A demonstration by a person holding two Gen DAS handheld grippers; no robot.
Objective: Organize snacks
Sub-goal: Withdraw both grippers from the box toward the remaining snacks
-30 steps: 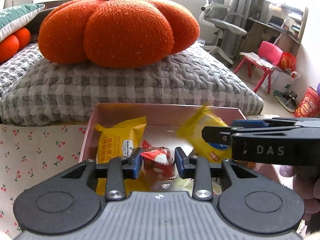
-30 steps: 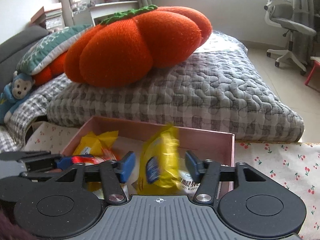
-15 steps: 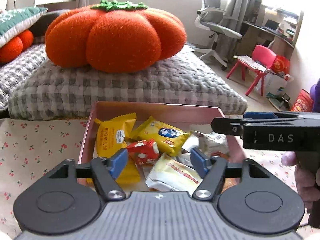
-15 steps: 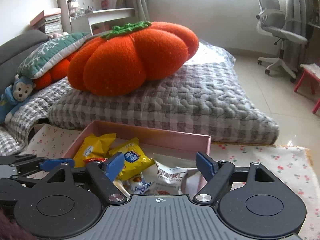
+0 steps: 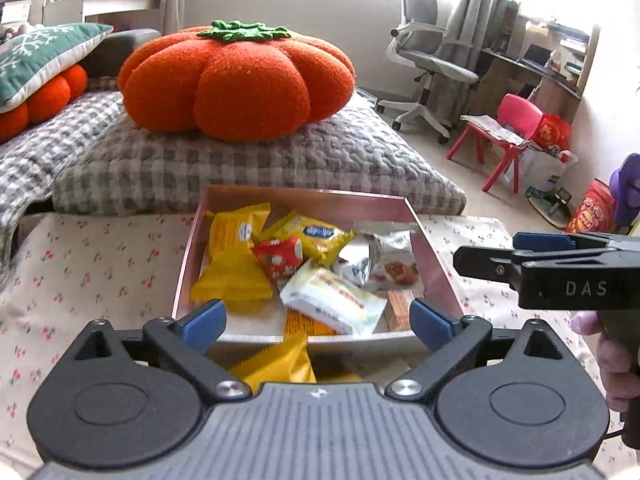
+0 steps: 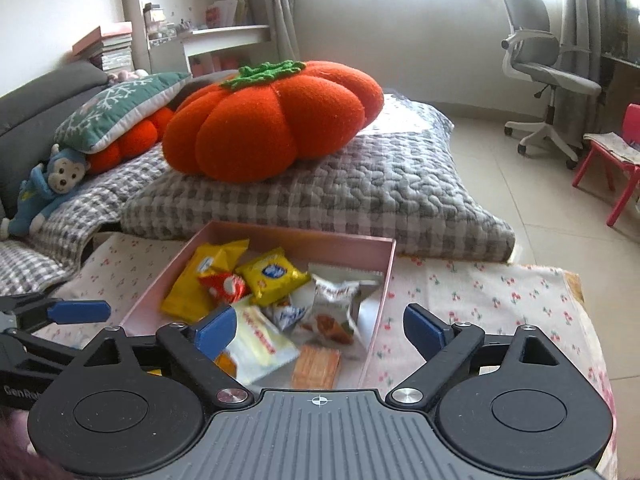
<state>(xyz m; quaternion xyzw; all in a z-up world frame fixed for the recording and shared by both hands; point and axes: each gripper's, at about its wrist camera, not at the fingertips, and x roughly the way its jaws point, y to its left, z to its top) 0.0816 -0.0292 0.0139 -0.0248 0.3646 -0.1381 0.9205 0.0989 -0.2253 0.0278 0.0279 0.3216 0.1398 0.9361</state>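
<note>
You see a pink box (image 5: pixel 434 258) holding yellow packets (image 5: pixel 236 236), one red-and-white packet (image 5: pixel 280 254) and a pale cream one (image 5: pixel 332 300). The cloth (image 5: pixel 100 264) under it is cream with small red cherries. Behind sit a grey-and-white checked cushion (image 5: pixel 248 168) and an orange pumpkin pillow (image 5: pixel 240 84) with a green top.

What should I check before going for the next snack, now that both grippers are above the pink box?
1. Left gripper empty: ok, jaws opening, nothing between them.
2. Right gripper empty: ok, jaws opening, nothing gripped.
3. Red snack packet and yellow biscuit packet lying inside the pink box: ok.
4. Snacks left outside the box: not ok, a yellow packet lies on the cherry-print cloth at the near wall.
5. Grippers apart from each other: ok, the right one sits off to the side.
6. More snacks under the grippers: cannot tell, hidden.
</note>
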